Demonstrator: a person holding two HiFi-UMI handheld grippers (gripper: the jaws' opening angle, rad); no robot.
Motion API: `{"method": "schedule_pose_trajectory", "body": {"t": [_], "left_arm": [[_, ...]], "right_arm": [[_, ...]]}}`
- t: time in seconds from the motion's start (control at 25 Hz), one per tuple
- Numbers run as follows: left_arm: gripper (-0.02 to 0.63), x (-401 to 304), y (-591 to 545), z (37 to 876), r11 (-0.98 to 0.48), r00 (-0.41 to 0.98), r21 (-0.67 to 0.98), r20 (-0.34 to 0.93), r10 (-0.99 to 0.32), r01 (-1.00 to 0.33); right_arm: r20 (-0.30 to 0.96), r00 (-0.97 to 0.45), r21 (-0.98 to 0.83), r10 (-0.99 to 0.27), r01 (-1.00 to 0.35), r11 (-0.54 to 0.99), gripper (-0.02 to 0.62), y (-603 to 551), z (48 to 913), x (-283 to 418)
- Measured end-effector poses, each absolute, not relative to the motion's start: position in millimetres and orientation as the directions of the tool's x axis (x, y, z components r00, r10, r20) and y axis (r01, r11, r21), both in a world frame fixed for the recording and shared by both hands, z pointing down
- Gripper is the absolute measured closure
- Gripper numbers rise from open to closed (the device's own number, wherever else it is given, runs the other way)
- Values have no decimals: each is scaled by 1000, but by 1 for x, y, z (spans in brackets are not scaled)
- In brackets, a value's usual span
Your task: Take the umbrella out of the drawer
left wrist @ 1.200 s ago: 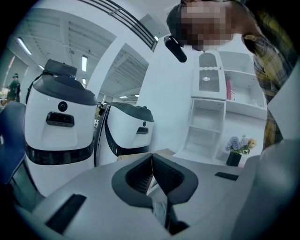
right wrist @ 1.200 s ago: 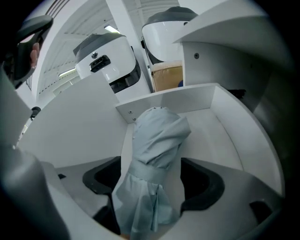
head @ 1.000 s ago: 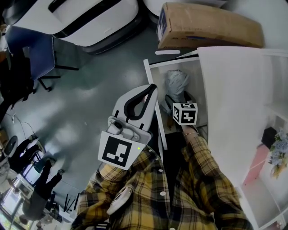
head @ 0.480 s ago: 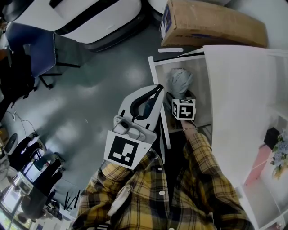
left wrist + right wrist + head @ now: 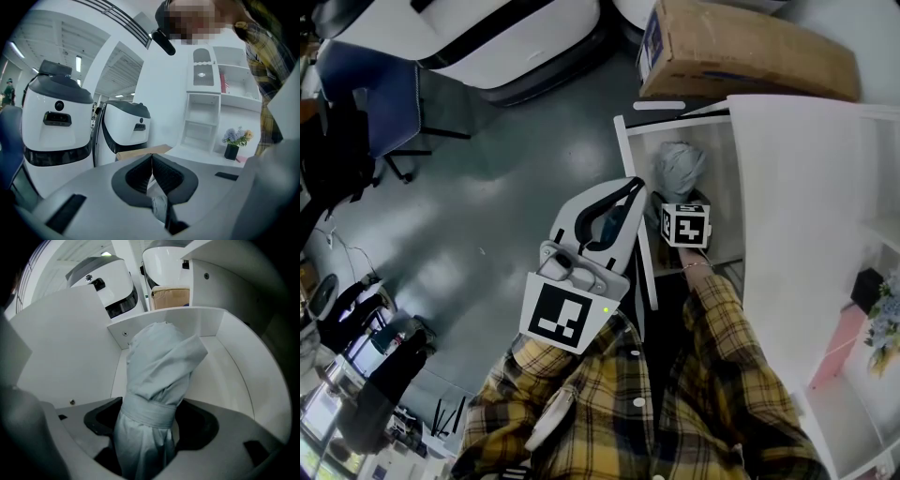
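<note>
1. The umbrella [image 5: 159, 376], a pale grey-blue folded bundle with a strap wound around it, stands nearly upright inside the open drawer [image 5: 234, 362]. In the head view, the umbrella [image 5: 677, 169] sits at about 1 o'clock from the frame's middle. Its bunched top points toward 12 o'clock.
2. Your right gripper [image 5: 150, 427] has its jaws clamped on the umbrella around the strap and the fabric just below it. Cloth fills the space between the dark pads. In the head view, the right gripper [image 5: 682, 214] is at 6 o'clock of the umbrella's top and within the drawer's white walls [image 5: 623, 150].
3. Your left gripper [image 5: 152, 171] has its jaws pressed together on nothing. In the head view, the left gripper [image 5: 619, 195] hangs at 9 o'clock of the right one, just outside the drawer's side wall.
4. A cardboard box [image 5: 741, 52] lies at 12 o'clock of the drawer, on the floor beyond it.
5. Judging by this, the grasp is made and the lift-out is the step in hand. The umbrella's lower part is in the drawer.
6. Next, raise it straight up until it clears the rim. Keep it off the drawer walls at 3 and 9 o'clock, and keep your grip firm because the fabric can slip.
</note>
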State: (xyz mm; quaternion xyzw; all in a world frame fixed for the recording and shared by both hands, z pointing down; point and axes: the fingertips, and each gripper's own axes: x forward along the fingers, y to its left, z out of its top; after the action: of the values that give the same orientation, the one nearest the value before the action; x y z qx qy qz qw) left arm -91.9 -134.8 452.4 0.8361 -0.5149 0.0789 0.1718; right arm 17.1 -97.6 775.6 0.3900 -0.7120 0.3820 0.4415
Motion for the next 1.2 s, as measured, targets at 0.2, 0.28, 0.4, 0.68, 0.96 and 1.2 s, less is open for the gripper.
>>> {"method": "schedule_pose_trajectory", "body": {"t": [0.2,0.28,0.4,0.68,0.96,1.2], "left_arm": [[586,-92,-136,449,-413,457,200,306,-836,-889],[586,-93,-136,445,-414,457,199,303,-836,-888],[586,-91,-137,443,-423,462,190,305,-833,-886],[586,-92,-138,440,-408,450,192,304,-840,-892],[586,-90,-141,421,-403,438,178,273,-857,-898],[586,-89,-144,396,-402,430,160,241,-870,-902]], "right_arm": [[923,-313,-212,-222,-898,385,246,-98,773,19],[923,-313,-211,-223,-897,388,250,-97,770,18],[923,-316,-211,-219,-892,399,253,-99,769,18],[918,-329,-212,-221,-879,426,256,-104,761,19],[902,-359,-229,-239,-869,439,258,-108,736,19],[883,-383,-230,-271,-857,462,261,-115,707,15]]}}
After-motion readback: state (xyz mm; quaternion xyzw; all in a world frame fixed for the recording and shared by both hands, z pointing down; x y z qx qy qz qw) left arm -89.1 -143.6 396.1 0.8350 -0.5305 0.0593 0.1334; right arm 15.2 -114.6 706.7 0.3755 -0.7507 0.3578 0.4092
